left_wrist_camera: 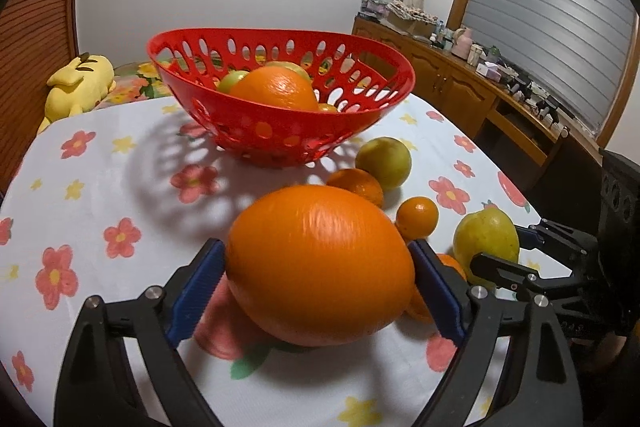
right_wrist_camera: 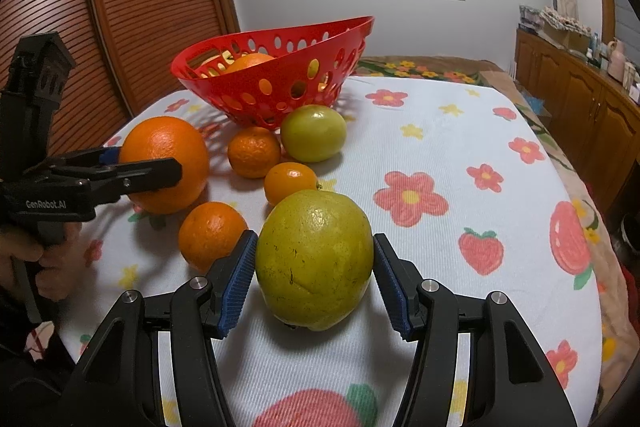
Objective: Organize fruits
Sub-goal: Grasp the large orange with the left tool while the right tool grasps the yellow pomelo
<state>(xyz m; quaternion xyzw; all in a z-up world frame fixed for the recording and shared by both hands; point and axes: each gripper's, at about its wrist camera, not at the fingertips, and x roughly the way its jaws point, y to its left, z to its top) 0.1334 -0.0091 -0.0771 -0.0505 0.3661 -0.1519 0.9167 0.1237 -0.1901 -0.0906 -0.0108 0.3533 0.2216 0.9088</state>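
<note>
My left gripper (left_wrist_camera: 318, 267) is shut on a large orange (left_wrist_camera: 320, 263), held just above the flowered cloth; it also shows in the right wrist view (right_wrist_camera: 164, 163). My right gripper (right_wrist_camera: 314, 277) is open around a big yellow-green citrus (right_wrist_camera: 314, 259) that rests on the cloth, its pads close to both sides. A red perforated basket (left_wrist_camera: 280, 131) at the back holds an orange (left_wrist_camera: 276, 89) and greenish fruit. Loose on the cloth are a green fruit (right_wrist_camera: 313, 133), a mandarin (right_wrist_camera: 254, 151), a small orange (right_wrist_camera: 291, 183) and another orange (right_wrist_camera: 211, 235).
The table wears a white cloth with flower prints (right_wrist_camera: 440, 147). A wooden louvred door (right_wrist_camera: 120, 7) stands at the left. A wooden sideboard with clutter (left_wrist_camera: 480, 75) runs along the right wall. A yellow plush toy (left_wrist_camera: 76, 85) lies behind the table.
</note>
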